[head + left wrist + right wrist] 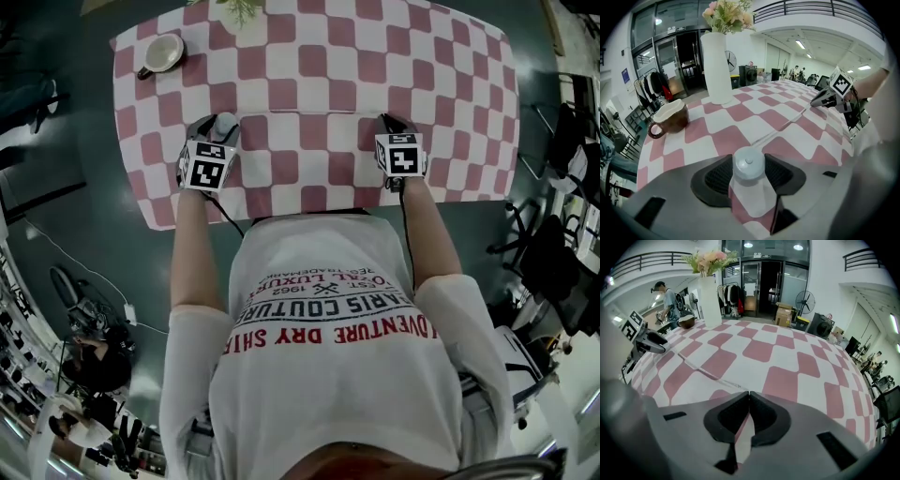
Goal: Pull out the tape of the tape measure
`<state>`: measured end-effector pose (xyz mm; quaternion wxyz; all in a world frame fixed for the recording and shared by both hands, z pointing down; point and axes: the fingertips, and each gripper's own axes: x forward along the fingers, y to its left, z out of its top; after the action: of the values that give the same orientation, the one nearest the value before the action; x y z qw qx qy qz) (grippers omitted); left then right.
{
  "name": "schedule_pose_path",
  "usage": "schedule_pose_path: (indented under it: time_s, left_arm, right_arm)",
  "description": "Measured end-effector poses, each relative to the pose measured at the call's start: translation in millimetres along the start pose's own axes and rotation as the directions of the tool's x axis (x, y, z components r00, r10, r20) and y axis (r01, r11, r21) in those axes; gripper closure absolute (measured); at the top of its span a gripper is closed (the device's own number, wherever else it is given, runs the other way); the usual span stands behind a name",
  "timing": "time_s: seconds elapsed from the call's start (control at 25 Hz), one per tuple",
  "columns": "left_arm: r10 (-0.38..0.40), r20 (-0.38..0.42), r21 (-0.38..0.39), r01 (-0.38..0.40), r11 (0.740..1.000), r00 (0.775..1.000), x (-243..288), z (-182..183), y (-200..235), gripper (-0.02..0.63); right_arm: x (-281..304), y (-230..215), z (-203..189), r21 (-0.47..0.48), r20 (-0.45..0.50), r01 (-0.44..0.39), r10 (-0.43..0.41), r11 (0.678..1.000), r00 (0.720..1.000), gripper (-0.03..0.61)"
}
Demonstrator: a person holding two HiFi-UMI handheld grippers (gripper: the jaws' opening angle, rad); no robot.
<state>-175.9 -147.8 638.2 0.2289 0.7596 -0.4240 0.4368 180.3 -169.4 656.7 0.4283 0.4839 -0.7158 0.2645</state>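
A round, pale grey tape measure (748, 165) sits between the pads of my left gripper (749, 180), which is shut on its case just above the pink-and-white checked tablecloth (740, 112). Its thin tape (783, 128) stretches low over the cloth toward my right gripper (816, 101). In the right gripper view the tape (701, 370) runs from the left gripper (660, 346) up to the tips of my right gripper (748, 397), whose jaws are shut, seemingly on the tape's end. From the head view, the left gripper (214, 129) and right gripper (395, 126) hover over the table's near half, the tape measure (225, 122) at the left one.
A brown cup (669, 119) stands at the table's far left corner (161, 53). A tall white vase with flowers (716, 65) stands at the far edge (708, 298). The near table edge (319, 212) is close to my body. A person (665, 300) stands far behind.
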Motion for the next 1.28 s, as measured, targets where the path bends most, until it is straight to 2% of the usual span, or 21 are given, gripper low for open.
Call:
schedule_pose_path:
  time_s: [0.16, 0.36, 0.56, 0.72, 0.84, 0.96, 1.12, 1.28]
  left_arm:
    - [-0.003, -0.016, -0.025, 0.002, 1.000, 1.000, 6.6, -6.7, 0.1, 0.382]
    - [-0.019, 0.011, -0.111, 0.020, 0.994, 1.000, 10.8, -6.4, 1.5, 0.382]
    - [-0.017, 0.011, -0.120, 0.019, 0.993, 1.000, 11.4, -6.7, 1.9, 0.374]
    - [0.023, 0.019, -0.136, -0.020, 0.991, 1.000, 11.9, -6.2, 9.6, 0.292]
    - [0.045, 0.035, -0.112, -0.041, 0.993, 0.998, 8.5, -2.0, 12.2, 0.279]
    - [0.097, 0.095, -0.116, -0.086, 0.989, 0.991, -5.3, 10.0, 17.3, 0.278]
    - [0.125, 0.181, -0.143, -0.099, 0.985, 0.976, -27.9, 28.0, 17.2, 0.282]
    - [0.156, 0.233, -0.139, -0.126, 0.982, 0.960, -51.8, 45.3, 17.2, 0.388]
  right_arm:
    - [1.4, -0.1, 1.6, -0.011, 0.003, 0.012, -0.012, 1.000, 1.000, 0.546]
    - [1.7, 0.0, 0.5, -0.001, 0.001, 0.006, -0.006, 1.000, 1.000, 0.546]
    - [1.3, -2.4, 0.3, 0.004, -0.002, 0.031, -0.031, 1.000, 1.000, 0.537]
    - [0.0, -10.4, 0.9, 0.015, 0.001, 0.096, -0.096, 0.995, 0.995, 0.473]
    - [-2.9, -13.8, 6.0, 0.045, 0.027, 0.103, -0.104, 0.994, 0.994, 0.396]
    - [-12.4, -10.9, 17.7, 0.059, 0.071, 0.098, -0.102, 0.993, 0.992, 0.393]
    - [-28.6, -1.3, 36.8, 0.055, 0.144, 0.085, -0.092, 0.995, 0.985, 0.393]
    - [-52.7, 15.5, 68.2, 0.046, 0.265, 0.031, -0.042, 0.998, 0.963, 0.393]
